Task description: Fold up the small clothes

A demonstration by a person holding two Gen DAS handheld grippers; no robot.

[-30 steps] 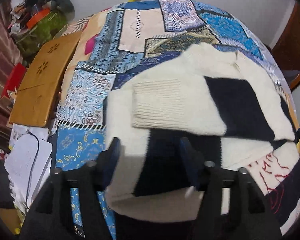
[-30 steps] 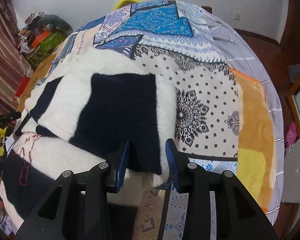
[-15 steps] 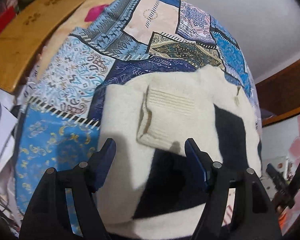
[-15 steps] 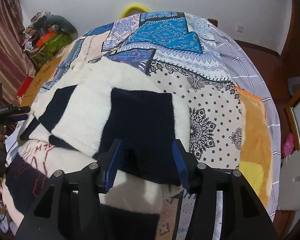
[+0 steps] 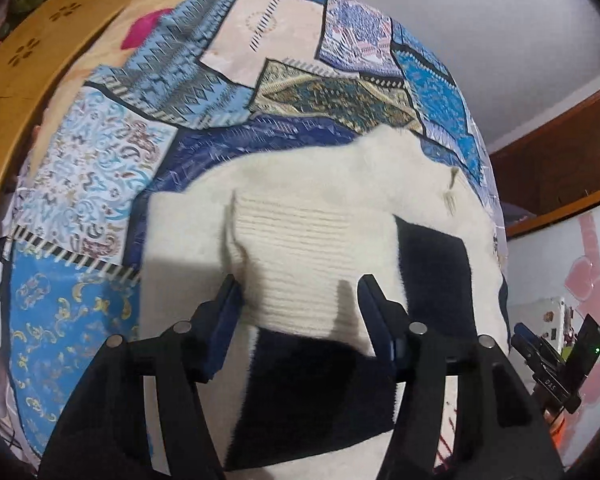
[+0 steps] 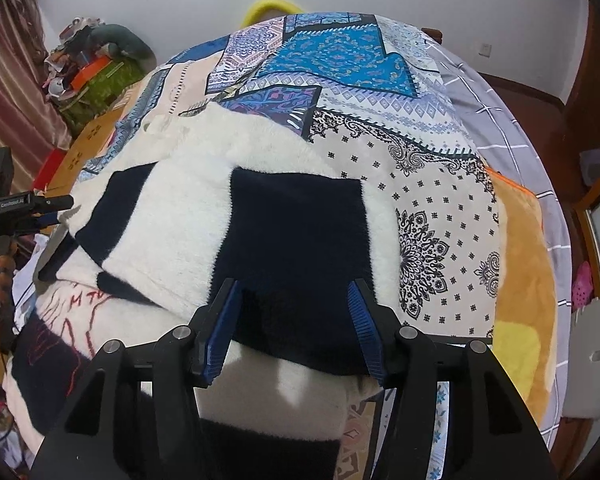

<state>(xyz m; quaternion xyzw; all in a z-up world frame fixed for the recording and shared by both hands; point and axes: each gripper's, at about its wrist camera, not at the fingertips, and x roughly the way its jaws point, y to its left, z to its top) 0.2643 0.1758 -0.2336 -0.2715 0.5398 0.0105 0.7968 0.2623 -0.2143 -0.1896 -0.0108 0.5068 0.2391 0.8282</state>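
A cream and navy fluffy sweater (image 5: 320, 184) (image 6: 172, 208) lies partly folded on the patchwork bedspread (image 5: 100, 160). Its sleeve is laid across the body, ribbed cuff (image 5: 300, 248) on top. My left gripper (image 5: 300, 304) points down at that cuff with its jaws closing. The cuff lies between the fingers, and I see no firm pinch. My right gripper (image 6: 294, 312) stands open over the navy panel (image 6: 296, 232) at the sweater's right edge, holding nothing. In the right wrist view the left gripper (image 6: 32, 208) shows at the far left, with the hand (image 6: 2, 268) that holds it.
A wooden board (image 5: 28, 68) lies beside the bed on the left. An orange blanket (image 6: 528, 280) and a grey checked sheet (image 6: 500, 120) cover the bed's right side. A pile of clutter (image 6: 92, 68) stands at the back left. A yellow hoop (image 6: 268, 4) sticks up behind the bed.
My left gripper rolled and came down closer to the ribbed cuff, and its jaws narrowed around it. My right gripper opened and let go of the navy edge.
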